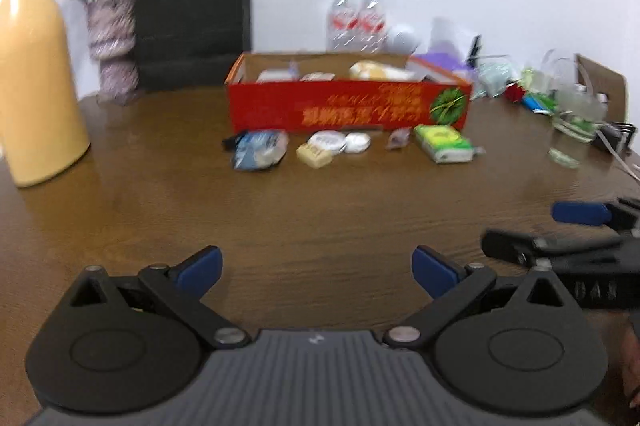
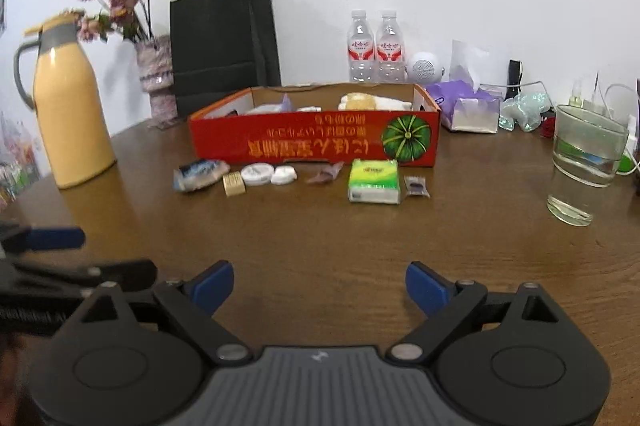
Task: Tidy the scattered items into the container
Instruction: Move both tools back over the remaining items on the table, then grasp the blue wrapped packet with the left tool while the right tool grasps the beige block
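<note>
A red cardboard box with several items inside stands mid-table. In front of it lie a blue-white packet, a small tan block, a round white tin, a white lid, a purple wrapper, a green tissue pack and a small dark sachet. My left gripper and right gripper are open and empty, well short of the items.
A yellow thermos, flower vase, black bag, two water bottles, purple tissue pack and a glass of water stand around the wooden table. The right gripper shows in the left view.
</note>
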### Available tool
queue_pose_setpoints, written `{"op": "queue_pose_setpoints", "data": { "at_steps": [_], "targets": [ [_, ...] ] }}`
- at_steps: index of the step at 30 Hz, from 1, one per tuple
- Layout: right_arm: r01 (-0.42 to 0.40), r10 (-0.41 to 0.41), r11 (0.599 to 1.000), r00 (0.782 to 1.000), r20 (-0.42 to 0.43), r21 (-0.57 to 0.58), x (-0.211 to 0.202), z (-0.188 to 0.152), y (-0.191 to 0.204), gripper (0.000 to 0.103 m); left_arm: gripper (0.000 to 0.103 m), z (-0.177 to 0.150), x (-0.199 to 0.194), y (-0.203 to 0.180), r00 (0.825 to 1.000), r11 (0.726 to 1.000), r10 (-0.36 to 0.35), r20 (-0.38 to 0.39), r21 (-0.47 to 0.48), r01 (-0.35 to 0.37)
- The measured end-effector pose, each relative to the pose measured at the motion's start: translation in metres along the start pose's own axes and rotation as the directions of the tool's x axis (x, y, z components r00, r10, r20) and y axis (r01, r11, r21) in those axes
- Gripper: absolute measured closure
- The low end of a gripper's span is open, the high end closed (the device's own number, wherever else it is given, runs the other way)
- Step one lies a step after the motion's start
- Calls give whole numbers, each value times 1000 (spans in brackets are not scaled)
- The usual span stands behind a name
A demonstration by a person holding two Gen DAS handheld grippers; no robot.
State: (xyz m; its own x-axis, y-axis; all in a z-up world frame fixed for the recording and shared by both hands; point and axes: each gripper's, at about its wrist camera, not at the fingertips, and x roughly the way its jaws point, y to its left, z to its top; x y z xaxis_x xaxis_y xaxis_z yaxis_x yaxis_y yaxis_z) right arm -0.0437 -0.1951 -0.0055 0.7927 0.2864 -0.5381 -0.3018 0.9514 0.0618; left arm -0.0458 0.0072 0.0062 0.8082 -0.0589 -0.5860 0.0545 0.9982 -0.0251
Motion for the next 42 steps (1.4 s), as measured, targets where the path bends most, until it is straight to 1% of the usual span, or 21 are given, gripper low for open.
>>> {"op": "queue_pose_setpoints", "data": {
  "at_steps": [2, 5, 7, 12, 14, 15, 18, 19, 21, 22, 24, 25, 26, 27, 29, 31, 34, 37, 38, 39, 42],
  "targets": [
    [-8, 8, 1000, 999, -48, 2, 5, -1, -1, 8, 0, -3, 4, 3, 1000, 1000, 7, -29, -14, -7],
    [16, -16, 1000, 997, -78, -2, 10, -3, 1, 6, 0, -9, 12, 3, 998, 1000, 21, -65, 10, -21],
    [30, -31, 1000, 993, -114, -6, 16, -4, 3, 6, 0, -14, 10, -1, 997, 998, 53, -56, 33, -51],
    [37, -38, 999, 992, -121, -13, 18, -4, 4, 2, 0, -13, 12, 5, 998, 999, 32, -62, 22, -30],
    [23, -25, 1000, 993, -114, -17, 19, -2, 4, 5, 0, 0, 15, 15, 999, 999, -10, -32, 37, 11],
    [7, -9, 1000, 995, -100, -25, 19, 2, 4, 9, 0, 11, 17, 21, 1000, 998, -20, -11, 52, 20],
    [-63, 58, 989, 998, -35, -131, 18, 20, 14, 12, 0, 48, 37, 36, 998, 990, -35, 54, 137, 28],
    [-78, 77, 982, 997, -11, -171, 19, 27, 18, 13, 5, 61, 48, 41, 996, 986, -54, 67, 163, 42],
    [-87, 93, 968, 996, 15, -235, 30, 43, 27, 19, 7, 81, 75, 48, 994, 978, -98, 47, 187, 87],
    [-89, 96, 965, 995, 16, -247, 37, 51, 29, 21, 7, 86, 89, 50, 995, 978, -97, 21, 190, 91],
    [-117, 122, 963, 993, 4, -244, 55, 67, 34, 28, 16, 89, 113, 53, 997, 978, -67, -49, 196, 75],
    [-138, 141, 962, 990, -6, -236, 64, 74, 34, 30, 30, 88, 119, 54, 996, 977, -60, -62, 201, 71],
    [-159, 160, 960, 987, -14, -231, 73, 79, 35, 33, 51, 85, 123, 57, 996, 978, -56, -71, 195, 69],
    [-186, 186, 955, 982, -21, -231, 82, 83, 36, 34, 56, 82, 125, 61, 995, 982, -63, -77, 174, 75],
    [-217, 214, 943, 976, -41, -251, 100, 89, 42, 37, 77, 78, 120, 69, 995, 986, -70, -68, 147, 80],
    [-233, 222, 935, 973, -68, -268, 118, 94, 50, 42, 82, 76, 108, 73, 997, 983, -69, -30, 166, 73],
    [-251, 231, 931, 967, -103, -265, 141, 98, 61, 58, 84, 76, 91, 84, 993, 988, -114, -6, 105, 114],
    [-226, 197, 938, 971, -135, -261, 159, 99, 71, 69, 86, 73, 83, 90, 992, 990, -125, -2, 68, 125],
    [-224, 191, 940, 970, -149, -257, 163, 98, 72, 78, 86, 72, 81, 91, 992, 990, -126, 2, 59, 126],
    [-226, 193, 944, 969, -150, -242, 166, 96, 72, 82, 86, 70, 78, 93, 992, 991, -126, 4, 45, 126],
    [-217, 187, 953, 970, -153, -213, 165, 95, 71, 84, 86, 62, 69, 91, 993, 993, -114, 6, 24, 114]
  ]
}}
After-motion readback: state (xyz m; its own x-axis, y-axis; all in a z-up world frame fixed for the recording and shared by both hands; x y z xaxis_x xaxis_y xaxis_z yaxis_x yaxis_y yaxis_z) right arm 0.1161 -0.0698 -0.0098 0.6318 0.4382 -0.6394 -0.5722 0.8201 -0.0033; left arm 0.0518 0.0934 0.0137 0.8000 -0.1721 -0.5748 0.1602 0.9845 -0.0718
